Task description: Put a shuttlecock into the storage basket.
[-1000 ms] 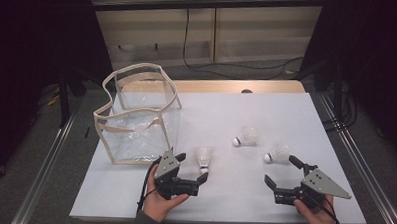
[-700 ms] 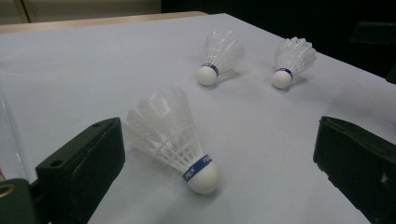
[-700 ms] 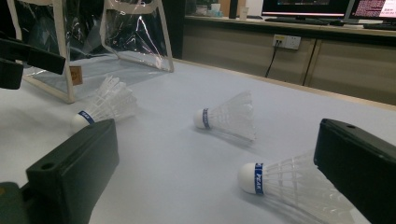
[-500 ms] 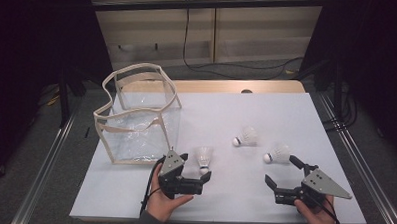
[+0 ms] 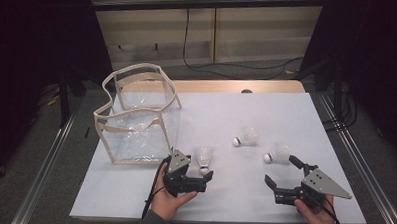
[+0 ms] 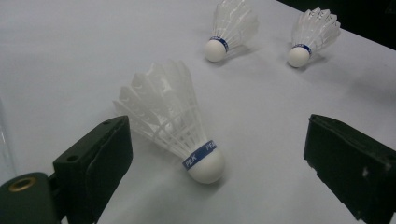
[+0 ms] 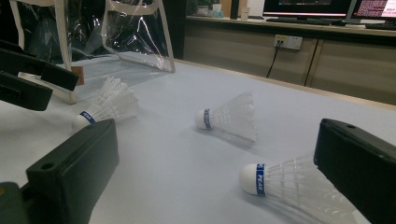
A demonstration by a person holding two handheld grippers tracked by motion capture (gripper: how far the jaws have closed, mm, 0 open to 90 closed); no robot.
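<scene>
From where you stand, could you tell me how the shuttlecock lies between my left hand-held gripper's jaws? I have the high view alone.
Observer: The nearest shuttlecock lies on its side, cork towards the left hand-held gripper, between wide-open jaws that do not touch it.
Operator: Thank you. Is there any marking on it?
Observer: A blue band with the word PEAK rings the cork's upper edge.
Operator: And how does the right hand-held gripper stand?
Observer: In the right gripper view, the right hand-held gripper is open too, and the far-right shuttlecock lies just inside its right jaw, cork pointing left.
</scene>
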